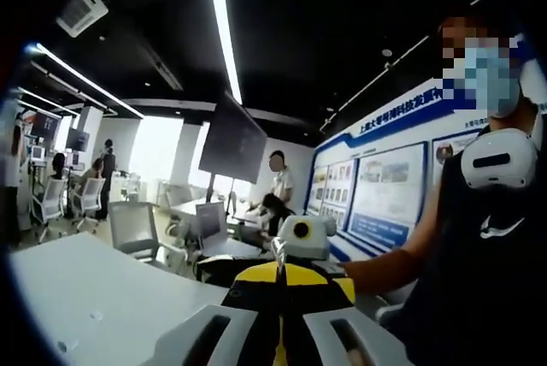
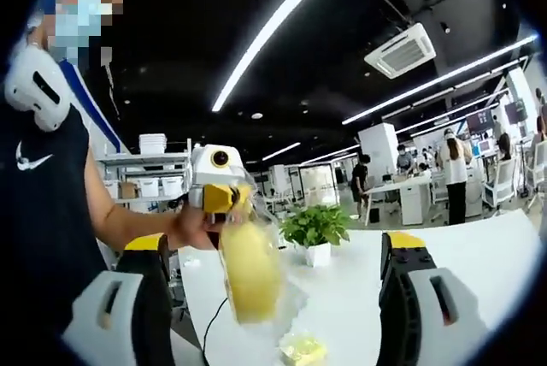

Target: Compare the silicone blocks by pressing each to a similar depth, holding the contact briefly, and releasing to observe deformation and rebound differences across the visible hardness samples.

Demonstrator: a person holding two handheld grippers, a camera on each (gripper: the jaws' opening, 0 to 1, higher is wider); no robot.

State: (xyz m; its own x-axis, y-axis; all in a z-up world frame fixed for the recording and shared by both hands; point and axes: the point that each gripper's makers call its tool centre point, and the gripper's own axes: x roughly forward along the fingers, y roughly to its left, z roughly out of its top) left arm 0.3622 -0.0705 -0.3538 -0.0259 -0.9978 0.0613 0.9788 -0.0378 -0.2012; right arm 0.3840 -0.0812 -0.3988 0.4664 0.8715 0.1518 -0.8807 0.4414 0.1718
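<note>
Yellow silicone block (image 2: 249, 270) hangs upright between the spread right gripper (image 2: 272, 298) jaws, clamped by the left gripper (image 2: 224, 203); a second block (image 2: 302, 349) lies just below on the table (image 2: 479, 250).

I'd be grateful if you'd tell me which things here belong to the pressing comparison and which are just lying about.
For the job:
- large yellow silicone block, held up by the left hand-held gripper
- small yellow block on the white table

Just lying about:
- potted plant
- shelf of boxes
- office chair
</note>
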